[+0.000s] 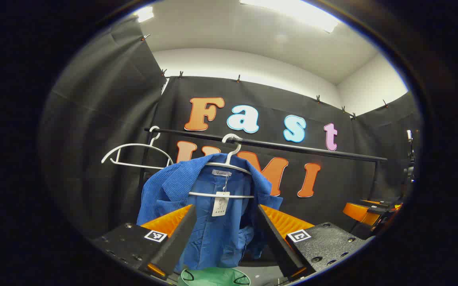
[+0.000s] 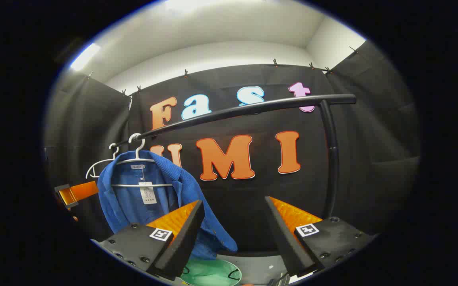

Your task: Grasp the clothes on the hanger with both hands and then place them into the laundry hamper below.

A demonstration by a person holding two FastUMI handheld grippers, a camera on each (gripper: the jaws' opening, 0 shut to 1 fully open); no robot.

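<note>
Both the left gripper (image 1: 226, 230) and right gripper (image 2: 233, 226) gape empty; the blue shirt (image 1: 213, 210), at twelve o'clock, may snag its hanger (image 1: 229, 174), missing the green hamper (image 1: 213, 277) at six.

Open tongs (image 1: 226, 238) face the hung blue shirt (image 1: 213, 206), seemingly untouched.

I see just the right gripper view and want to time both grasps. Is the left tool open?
Observer: Yes. In the left gripper view the left tool is open, nothing between its fingers.
Operator: Is it lined up on the shirt?
Observer: The blue shirt hangs straight ahead of it, centred in the gap between the fingers.
Operator: And the hamper from there?
Observer: The green hamper sits directly under the shirt's hem.
</note>
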